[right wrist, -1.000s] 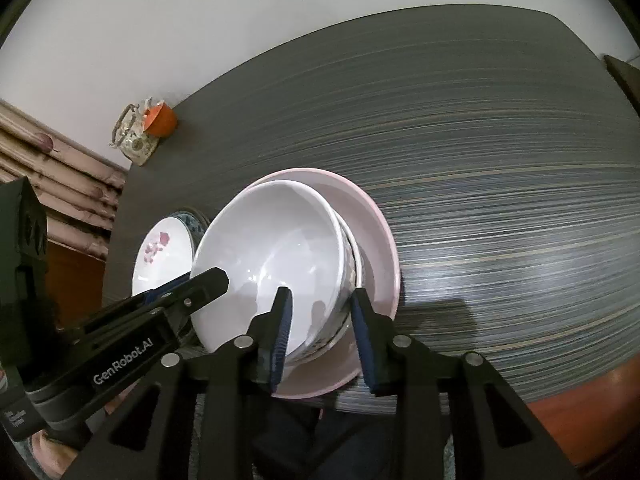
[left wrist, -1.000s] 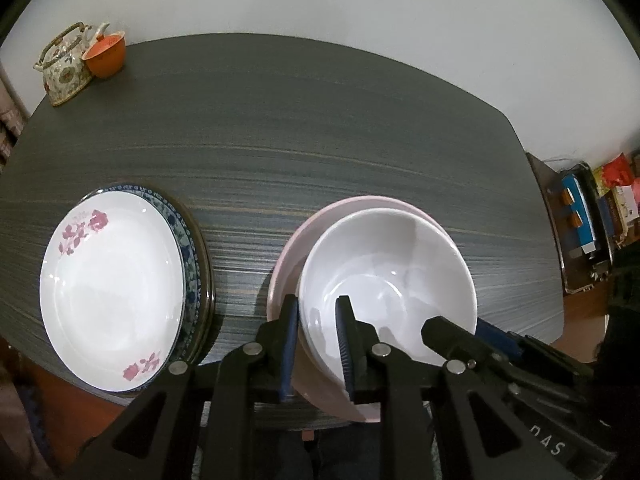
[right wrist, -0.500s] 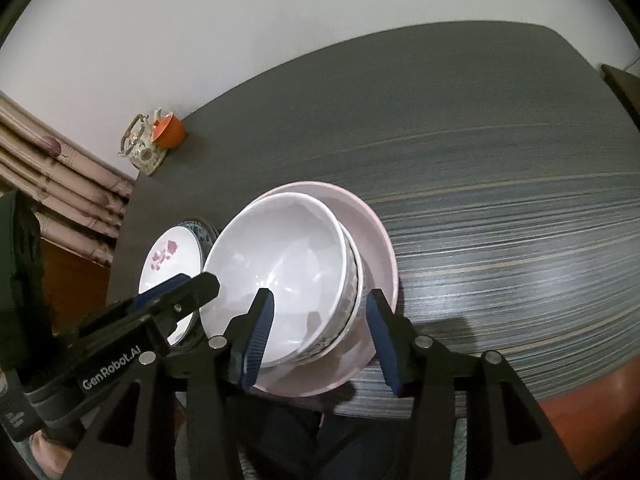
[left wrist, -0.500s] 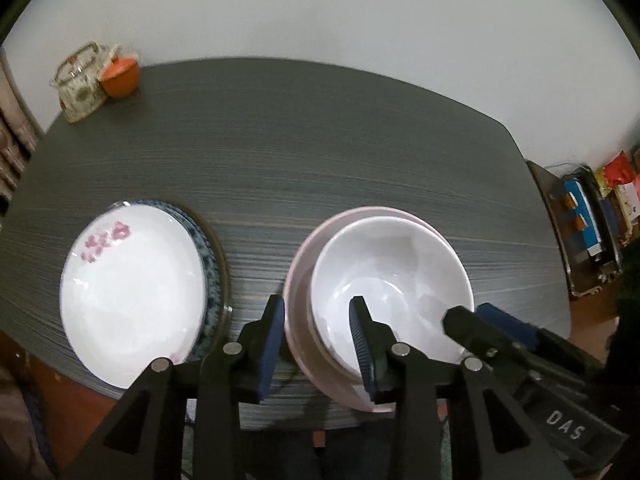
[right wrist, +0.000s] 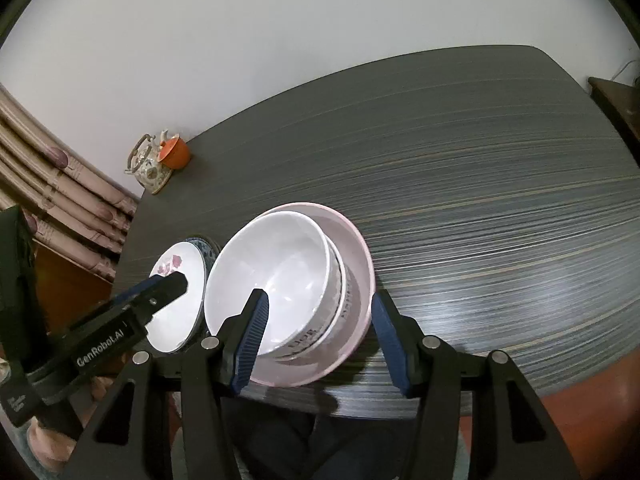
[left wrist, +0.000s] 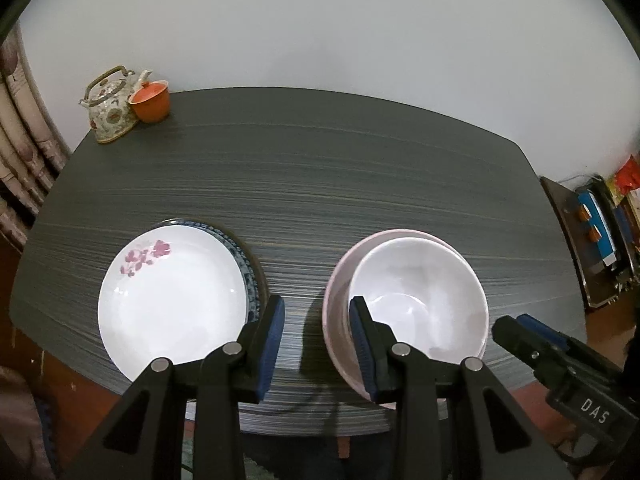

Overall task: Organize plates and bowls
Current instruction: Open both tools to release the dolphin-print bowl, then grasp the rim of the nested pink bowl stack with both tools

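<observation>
A white bowl (left wrist: 418, 300) sits nested in a pink bowl (left wrist: 335, 292) near the dark table's (left wrist: 320, 180) front edge. The right wrist view shows another white bowl with dark lettering (right wrist: 340, 304) between the top white bowl (right wrist: 280, 272) and the pink bowl (right wrist: 362, 264). To the left, a white flowered plate (left wrist: 172, 300) lies on a blue-patterned plate (left wrist: 245, 258). My left gripper (left wrist: 317, 346) hovers open over the gap between plates and bowls, holding nothing. My right gripper (right wrist: 323, 338) is above the stack's near side; its jaws are opening, straddling the rims without touching.
A flowered teapot (left wrist: 108, 108) and an orange cup (left wrist: 151, 100) stand at the table's far left corner. Curtains (left wrist: 20, 160) hang on the left. A low shelf with packets (left wrist: 596, 232) stands beyond the table's right side. The white wall is behind.
Both grippers let go of the white bowl's near rim, opened wider and drew back and upward. The bowl stays in the pink bowl.
</observation>
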`<state>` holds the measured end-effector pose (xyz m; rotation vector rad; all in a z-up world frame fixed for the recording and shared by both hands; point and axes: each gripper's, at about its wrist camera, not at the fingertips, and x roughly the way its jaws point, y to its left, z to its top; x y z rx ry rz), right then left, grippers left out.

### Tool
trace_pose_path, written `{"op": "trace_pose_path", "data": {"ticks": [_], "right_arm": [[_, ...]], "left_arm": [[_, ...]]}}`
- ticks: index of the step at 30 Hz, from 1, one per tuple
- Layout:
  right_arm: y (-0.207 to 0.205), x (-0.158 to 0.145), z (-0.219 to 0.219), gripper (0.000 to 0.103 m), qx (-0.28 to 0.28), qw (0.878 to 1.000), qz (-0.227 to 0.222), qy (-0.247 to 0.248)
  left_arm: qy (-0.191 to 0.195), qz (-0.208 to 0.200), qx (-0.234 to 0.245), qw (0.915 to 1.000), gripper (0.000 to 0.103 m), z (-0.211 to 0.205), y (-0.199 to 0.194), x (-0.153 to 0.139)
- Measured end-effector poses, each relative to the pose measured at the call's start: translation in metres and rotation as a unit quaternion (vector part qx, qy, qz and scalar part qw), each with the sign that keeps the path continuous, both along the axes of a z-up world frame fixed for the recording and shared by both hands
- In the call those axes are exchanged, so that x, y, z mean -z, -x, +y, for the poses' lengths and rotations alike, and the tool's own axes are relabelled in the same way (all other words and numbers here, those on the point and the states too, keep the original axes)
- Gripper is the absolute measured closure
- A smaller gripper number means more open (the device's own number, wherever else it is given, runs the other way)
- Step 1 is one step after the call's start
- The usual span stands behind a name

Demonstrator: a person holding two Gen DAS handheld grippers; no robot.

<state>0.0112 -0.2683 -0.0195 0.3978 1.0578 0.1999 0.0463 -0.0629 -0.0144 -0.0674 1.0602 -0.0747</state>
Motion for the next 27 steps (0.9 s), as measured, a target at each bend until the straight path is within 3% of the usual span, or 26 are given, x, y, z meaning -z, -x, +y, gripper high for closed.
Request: {"op": "trace_pose_path", "data": {"ticks": [8, 27], "right_arm": [[0.003, 0.002, -0.001, 0.052, 0.012, 0.999, 0.003, 0.031], [0.004, 0.02, -0.012, 0.052, 0.042, 0.997, 0.041, 0.049]], "left_arm": [[-0.01, 0.004, -0.011, 0.9999, 0.069, 0.006, 0.003, 0.006], [0.006, 0.033, -0.033, 0.9989, 0.069, 0.026, -0.001, 0.027]]}}
